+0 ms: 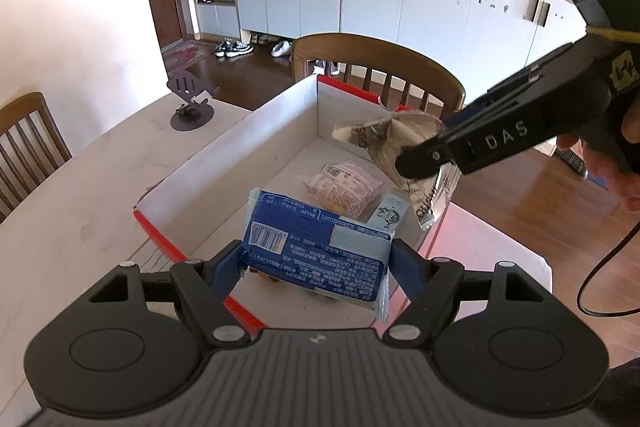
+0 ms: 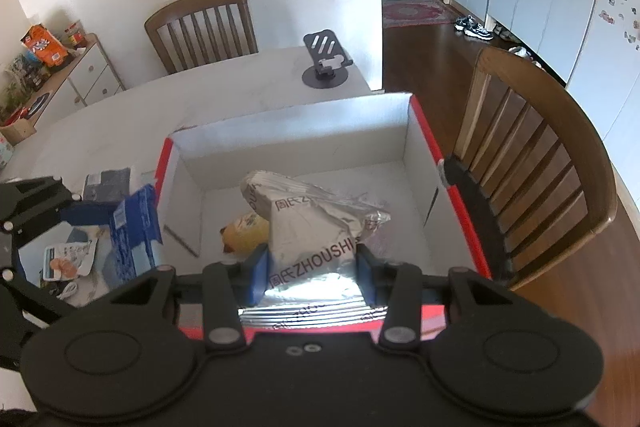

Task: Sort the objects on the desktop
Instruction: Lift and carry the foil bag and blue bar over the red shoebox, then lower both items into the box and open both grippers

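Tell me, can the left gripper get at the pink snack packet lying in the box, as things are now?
Probably not yet. The left gripper is shut on a blue packet, so its jaws are full. The pink snack packet itself lies uncovered in the red-edged box.

Bright daylight, sharp focus, glare on the silver packet (image 2: 320,251), strong fisheye bending and dark corners at the edges.

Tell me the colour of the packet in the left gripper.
Blue and white packet; clearest in the left wrist view.
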Demonstrator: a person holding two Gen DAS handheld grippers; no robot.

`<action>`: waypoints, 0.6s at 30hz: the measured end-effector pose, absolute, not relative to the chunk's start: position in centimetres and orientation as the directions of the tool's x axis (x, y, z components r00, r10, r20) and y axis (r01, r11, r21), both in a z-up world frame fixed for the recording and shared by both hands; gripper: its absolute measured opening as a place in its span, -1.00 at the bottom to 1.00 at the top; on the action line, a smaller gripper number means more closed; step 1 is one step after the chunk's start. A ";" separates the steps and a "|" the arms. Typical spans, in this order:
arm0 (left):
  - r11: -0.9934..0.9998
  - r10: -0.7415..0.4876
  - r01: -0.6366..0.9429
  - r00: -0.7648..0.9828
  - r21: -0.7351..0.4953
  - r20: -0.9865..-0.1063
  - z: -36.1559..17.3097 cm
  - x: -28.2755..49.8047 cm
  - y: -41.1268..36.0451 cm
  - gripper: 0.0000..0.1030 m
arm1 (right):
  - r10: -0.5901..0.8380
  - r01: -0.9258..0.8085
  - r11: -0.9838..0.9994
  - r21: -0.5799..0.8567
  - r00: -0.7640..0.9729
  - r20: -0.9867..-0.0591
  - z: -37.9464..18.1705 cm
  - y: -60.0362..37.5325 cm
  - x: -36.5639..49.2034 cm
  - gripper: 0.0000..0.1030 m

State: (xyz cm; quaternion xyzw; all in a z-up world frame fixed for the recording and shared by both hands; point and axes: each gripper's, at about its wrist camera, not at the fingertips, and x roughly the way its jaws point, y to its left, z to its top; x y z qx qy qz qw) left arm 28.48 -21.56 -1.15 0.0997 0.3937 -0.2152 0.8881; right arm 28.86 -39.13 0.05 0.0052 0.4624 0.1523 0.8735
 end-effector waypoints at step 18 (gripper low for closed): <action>0.920 -0.225 0.392 0.547 0.009 -0.806 -4.7 33.5 -24.5 0.50 | 0.270 -0.266 0.952 0.153 0.485 -0.832 -3.1 -39.3 34.3 -0.16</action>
